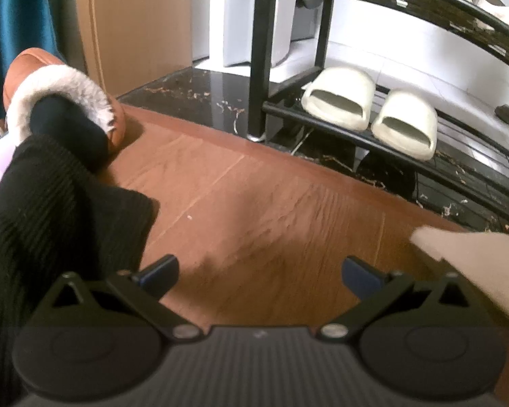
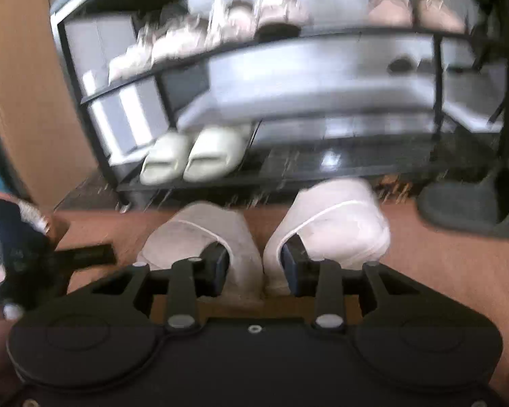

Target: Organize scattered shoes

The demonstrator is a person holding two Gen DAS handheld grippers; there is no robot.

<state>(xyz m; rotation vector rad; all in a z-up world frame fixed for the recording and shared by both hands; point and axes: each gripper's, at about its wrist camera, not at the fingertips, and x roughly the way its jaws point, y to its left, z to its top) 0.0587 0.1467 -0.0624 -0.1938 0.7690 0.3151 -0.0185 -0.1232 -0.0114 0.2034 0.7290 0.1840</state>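
At approx 10 o'clock in the left wrist view we see a tan fur-lined slipper (image 1: 64, 98) w/ a dark-socked foot in it, so not ours to move. Our left gripper (image 1: 259, 276) hangs over bare wood floor (image 1: 254, 196), jaws spread wide, nothing in them. Toward 1 o'clock the black shoe rack (image 1: 259, 51) already carries a pair of cream slides (image 1: 370, 112) on its bottom shelf. In the right wrist view the white shoes (image 2: 264, 234) sit side by side on the floor at 12 o'clock, just short of the rack. Our right gripper (image 2: 254, 263) has its pads inside the two shoes, clamped on their touching inner walls, though blur leaves grip firmness unclear. We judge them light, soft fabric, walls likely to fold, so pinching both collars together near the heel seems the best hold; they may sag or swing. A dark slide (image 2: 475, 200) lies at 3 o'clock, near the rack's right end. Bottom shelf looks free right of the cream pair; watch the shelf's front rail and the low tier above when lifting in.
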